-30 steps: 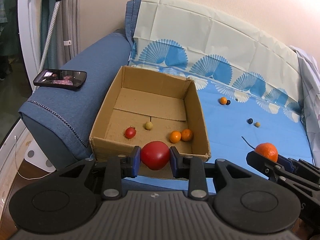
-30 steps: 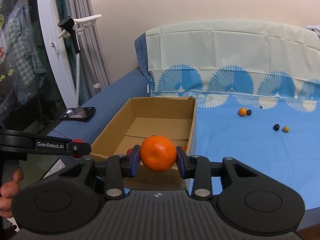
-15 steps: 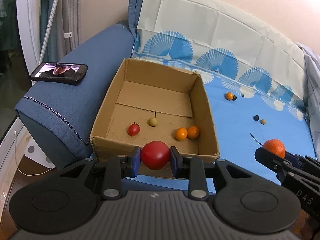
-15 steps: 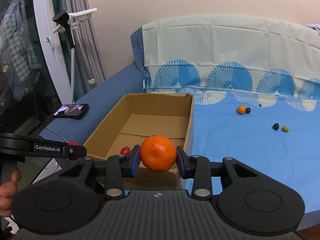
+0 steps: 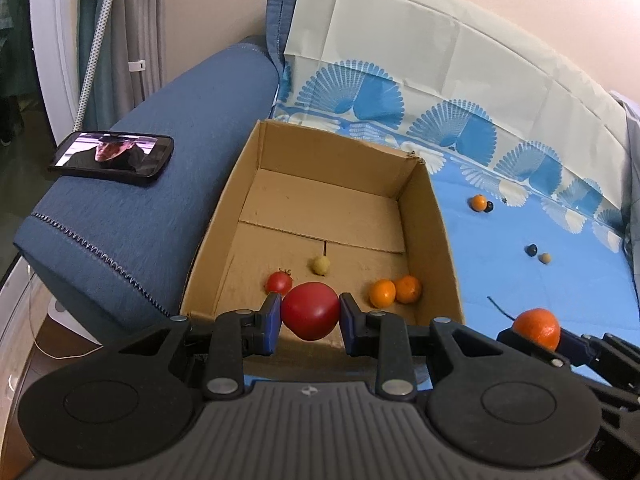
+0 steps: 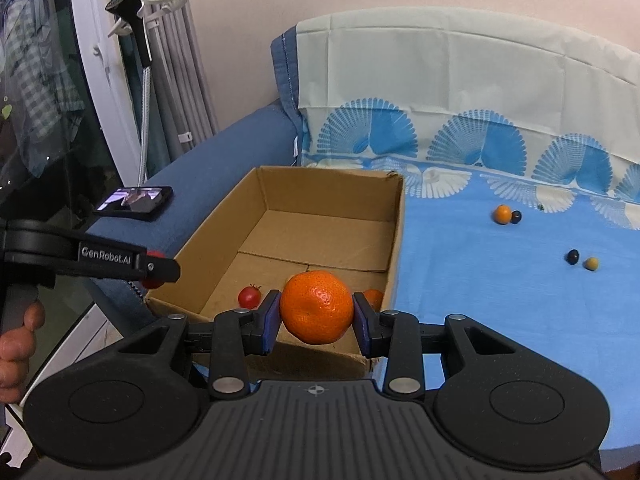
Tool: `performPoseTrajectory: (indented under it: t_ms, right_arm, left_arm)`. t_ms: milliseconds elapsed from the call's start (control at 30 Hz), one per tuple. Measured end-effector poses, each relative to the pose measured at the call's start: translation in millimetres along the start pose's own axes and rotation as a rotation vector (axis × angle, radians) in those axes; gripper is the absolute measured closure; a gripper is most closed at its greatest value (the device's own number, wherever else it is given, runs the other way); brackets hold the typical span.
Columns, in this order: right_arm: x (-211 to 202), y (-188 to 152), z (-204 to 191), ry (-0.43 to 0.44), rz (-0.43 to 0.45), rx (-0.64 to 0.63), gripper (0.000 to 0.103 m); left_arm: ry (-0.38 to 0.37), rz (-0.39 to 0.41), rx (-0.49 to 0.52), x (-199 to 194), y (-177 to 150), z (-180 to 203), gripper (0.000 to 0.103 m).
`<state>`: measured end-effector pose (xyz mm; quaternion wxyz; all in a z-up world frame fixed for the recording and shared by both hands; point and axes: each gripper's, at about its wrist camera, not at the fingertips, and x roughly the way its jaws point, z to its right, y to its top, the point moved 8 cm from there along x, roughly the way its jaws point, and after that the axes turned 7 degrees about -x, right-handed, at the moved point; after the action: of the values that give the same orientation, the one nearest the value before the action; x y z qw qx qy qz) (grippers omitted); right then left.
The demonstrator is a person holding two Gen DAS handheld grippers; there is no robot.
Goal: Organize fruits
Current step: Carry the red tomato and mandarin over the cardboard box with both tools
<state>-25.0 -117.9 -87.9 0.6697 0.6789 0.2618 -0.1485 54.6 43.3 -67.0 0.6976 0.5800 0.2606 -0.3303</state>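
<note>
My left gripper (image 5: pixel 309 317) is shut on a big red tomato (image 5: pixel 310 310), held just over the near wall of the cardboard box (image 5: pixel 424 200). Inside the box lie a small red tomato (image 5: pixel 279 282), a pale yellow ball (image 5: pixel 321 265) and two small oranges (image 5: pixel 394 291). My right gripper (image 6: pixel 316 312) is shut on a mandarin (image 6: pixel 316 306), also at the box's near wall (image 6: pixel 396 240); it shows in the left wrist view too, mandarin (image 5: pixel 537 327) at lower right. Loose on the blue sheet lie a small orange (image 6: pixel 502 213), two dark berries (image 6: pixel 572 256) and a tan berry (image 6: pixel 591 263).
A phone (image 5: pixel 114 156) with a lit screen lies on the blue sofa arm (image 5: pixel 160 184) left of the box. A patterned cloth (image 6: pixel 480 92) covers the sofa back. A person's hand (image 6: pixel 16 344) holds the left gripper's handle. A lamp stand (image 6: pixel 144 80) and curtains are behind.
Both grippers have moved closer to the box with their fruit still held; the box looks larger and nearer in both views. The fruits in the box and on the sheet stay put.
</note>
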Motion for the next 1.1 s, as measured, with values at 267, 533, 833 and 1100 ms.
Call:
performPoseTrajectory:
  t_ms: [267, 533, 833, 1100]
  right_arm:
    - [41.1, 7.1, -1.2, 0.009, -0.041, -0.022, 0.064]
    - [79.4, 8.9, 0.9, 0.017, -0.086, -0.036, 0.064]
    - [114.6, 3.2, 0.0, 0.035, -0.134, -0.066, 0.064]
    - [144.4, -0.6, 5.0, 0.031, -0.175, -0.077, 0.064]
  left_arm:
    - [0.026, -0.019, 0.003, 33.4, 15.6, -3.3, 0.069]
    - [0.049, -0.055, 0.015, 68.0, 23.3, -11.0, 0.069]
    - [0.072, -0.097, 0.024, 105.1, 26.0, -17.4, 0.069]
    - [0.105, -0.138, 0.050, 139.4, 23.2, -19.6, 0.069]
